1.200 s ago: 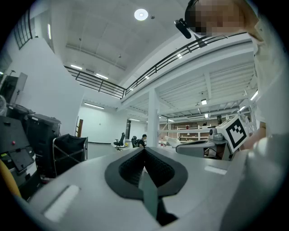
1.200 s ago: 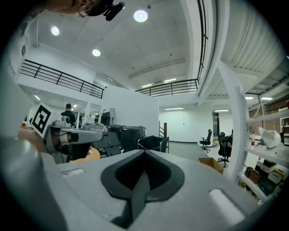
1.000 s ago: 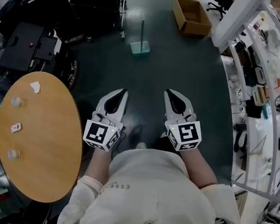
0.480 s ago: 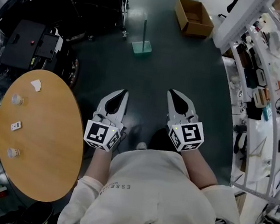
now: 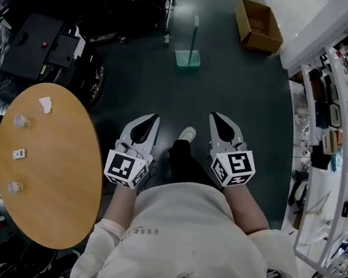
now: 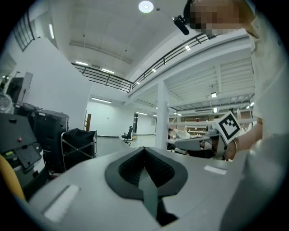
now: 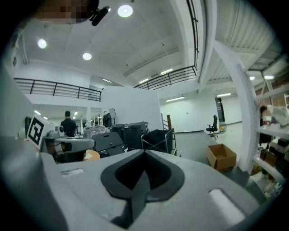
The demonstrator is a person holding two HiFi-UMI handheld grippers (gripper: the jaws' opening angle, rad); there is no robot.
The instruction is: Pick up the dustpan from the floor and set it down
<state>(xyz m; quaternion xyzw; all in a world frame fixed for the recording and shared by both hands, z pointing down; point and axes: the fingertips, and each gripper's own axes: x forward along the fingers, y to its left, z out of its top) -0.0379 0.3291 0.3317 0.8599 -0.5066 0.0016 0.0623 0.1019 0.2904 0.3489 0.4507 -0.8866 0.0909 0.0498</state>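
Observation:
A pale green dustpan with an upright handle stands on the dark floor, far ahead of both grippers in the head view. My left gripper and right gripper are held side by side at waist height, pointing forward, well short of it. Both are shut with nothing between the jaws. The left gripper and right gripper look out level across the room, and the dustpan is in neither gripper view.
A round wooden table with a few small white items is at the left. Black carts and equipment stand beyond it. An open cardboard box lies far right, beside shelving. The person's shoe is forward between the grippers.
The person has stepped forward, one foot now showing between the grippers. The dustpan and box have shifted right in the view. Both grippers keep their pose and stay shut.

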